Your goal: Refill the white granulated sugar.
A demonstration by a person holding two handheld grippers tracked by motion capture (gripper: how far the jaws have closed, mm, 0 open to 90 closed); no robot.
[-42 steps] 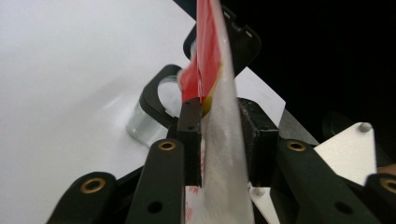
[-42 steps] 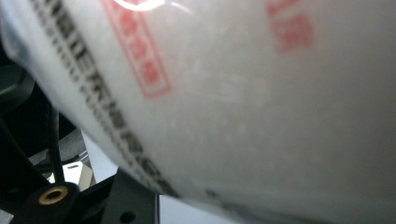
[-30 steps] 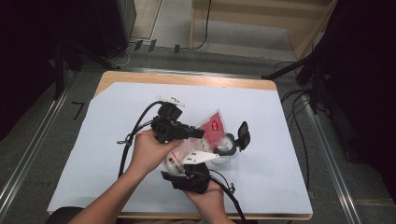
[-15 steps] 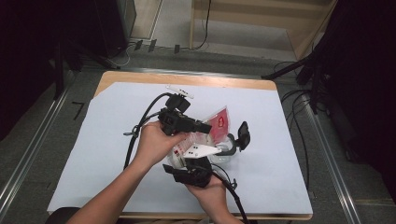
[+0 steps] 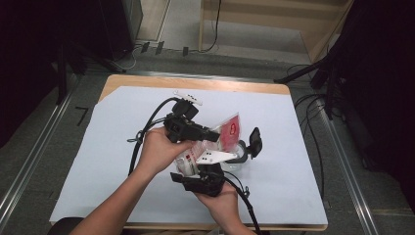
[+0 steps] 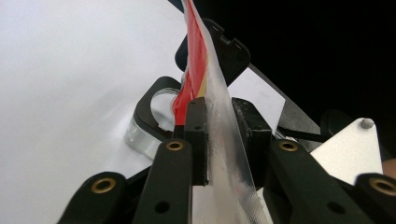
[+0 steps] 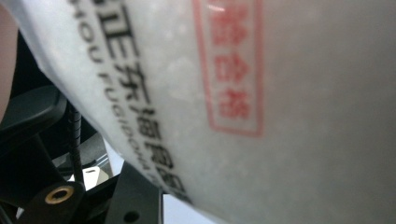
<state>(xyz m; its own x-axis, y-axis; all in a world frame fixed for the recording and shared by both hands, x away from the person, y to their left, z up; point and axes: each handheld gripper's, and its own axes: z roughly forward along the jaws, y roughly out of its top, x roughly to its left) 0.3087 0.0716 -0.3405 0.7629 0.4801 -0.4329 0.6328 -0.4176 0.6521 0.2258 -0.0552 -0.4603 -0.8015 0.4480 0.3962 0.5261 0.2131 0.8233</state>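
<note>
A plastic bag, red on its upper part and white with print lower down, stands tilted over a glass jar with a black flip lid. My left gripper reaches in from the left at the bag's upper edge. Its jaws have just been opening. In the left gripper view the film runs between the pads and leans on one, with the left gripper open and the jar behind. My right gripper comes from below, its jaws just closing, shut on the bag's white body.
A white sheet covers the wooden table. Black cables trail from both grippers across it. Metal rails and more cables lie on the floor around the table, and dark equipment stands at the left and right.
The left gripper's jaws now reach a little farther right along the bag's top. Both hands and the jar stay about where they were.
</note>
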